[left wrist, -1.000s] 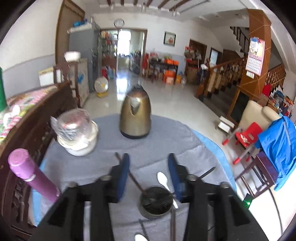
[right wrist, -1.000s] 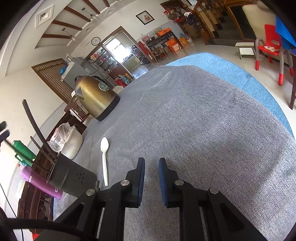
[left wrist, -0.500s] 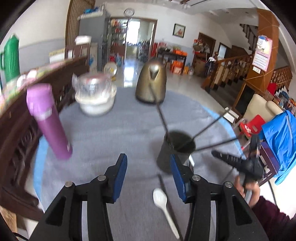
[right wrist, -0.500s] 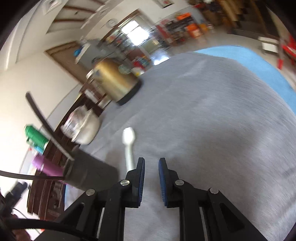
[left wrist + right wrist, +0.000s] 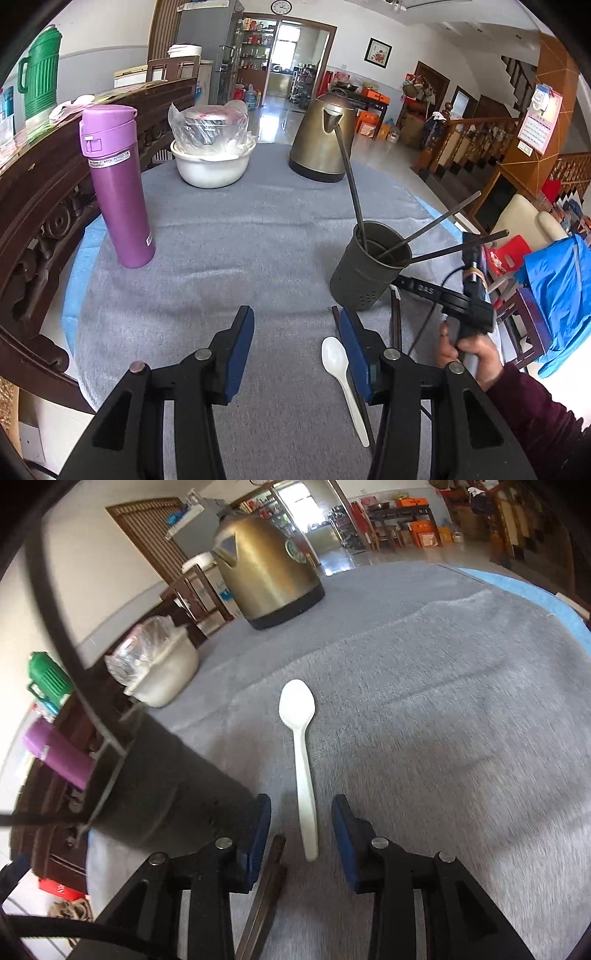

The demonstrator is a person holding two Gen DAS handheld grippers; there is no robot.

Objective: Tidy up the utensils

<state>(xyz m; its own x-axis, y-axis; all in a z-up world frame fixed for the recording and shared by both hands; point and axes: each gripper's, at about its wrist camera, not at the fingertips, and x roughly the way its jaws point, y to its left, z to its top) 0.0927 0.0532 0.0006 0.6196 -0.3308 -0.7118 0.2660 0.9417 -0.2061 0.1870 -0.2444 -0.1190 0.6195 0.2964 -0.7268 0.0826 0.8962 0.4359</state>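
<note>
1. Left gripper (image 5: 297,349) low over grey tablecloth (image 5: 236,236), fingers spread wide, nothing between them
2. Right gripper (image 5: 301,834) also spread, blue pads either side of handle end of white plastic spoon (image 5: 301,760), not touching it as far as can be told
3. Spoon flat on cloth, bowl toward 12 o'clock in right wrist view; in left wrist view same spoon (image 5: 341,380) just inside left gripper's right finger, bowl at 12 o'clock end
4. Dark metal utensil holder (image 5: 369,269) upright at 2 o'clock from left gripper; holes near its base; holds three dark chopsticks (image 5: 349,173) leaning out toward 12, 2 and 3 o'clock
5. In right wrist view holder (image 5: 162,786) close at 9 o'clock, touching or nearly touching left pad; cannot tell which
6. Dark stick (image 5: 264,893) flat on cloth at 6 to 7 o'clock beneath right gripper's left finger; more dark sticks (image 5: 396,321) on cloth beside holder base
7. White bowl (image 5: 212,166) at 11 o'clock, carrying a metal vessel wrapped in clear plastic; contents not readable
8. Brass-coloured kettle (image 5: 325,144) at 12 o'clock, lid shut
9. Purple flask (image 5: 118,184) upright at 10 o'clock, cap closed
10. Right hand (image 5: 467,349) at 3 o'clock, wrapped around handle of its gripper
</note>
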